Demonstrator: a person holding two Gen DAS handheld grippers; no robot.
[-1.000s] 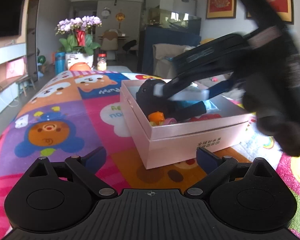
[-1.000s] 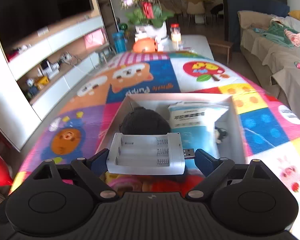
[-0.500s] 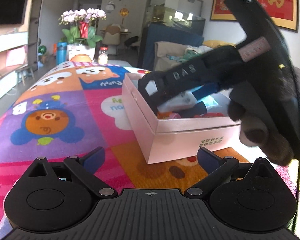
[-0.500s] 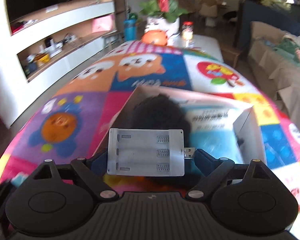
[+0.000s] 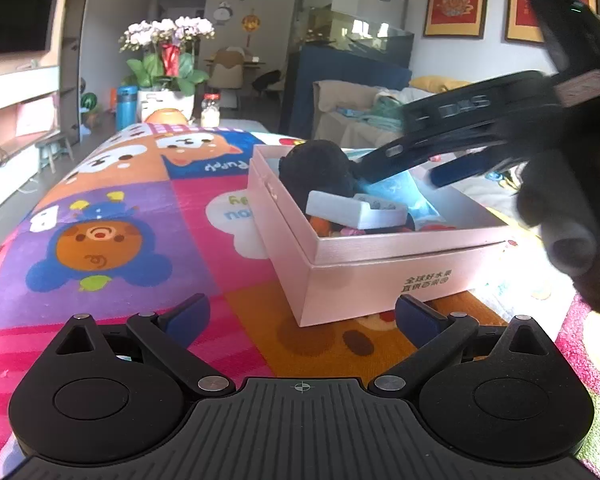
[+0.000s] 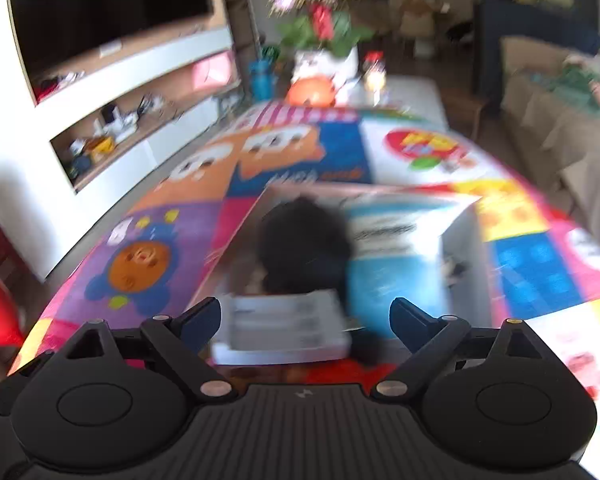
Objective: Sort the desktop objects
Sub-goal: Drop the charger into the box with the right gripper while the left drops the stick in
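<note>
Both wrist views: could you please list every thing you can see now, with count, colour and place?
box: one, pink, on the mat, right of centre, open.
battery charger: one, white, lying in the box on top of other items, free of both tools.
plush item: one, black, in the box, far-left part.
packet: one, blue and white, in the box beside the plush item.
mat: one, many-coloured cartoon print, covering the table.
flower pot: one, white with pink-white flowers, at the table's far end.
bottle: one, blue, left of the flower pot.
left tool: one, black with blue pads, open, near the box's near corner.
right tool: one, black with blue pads, open, over the box.
</note>
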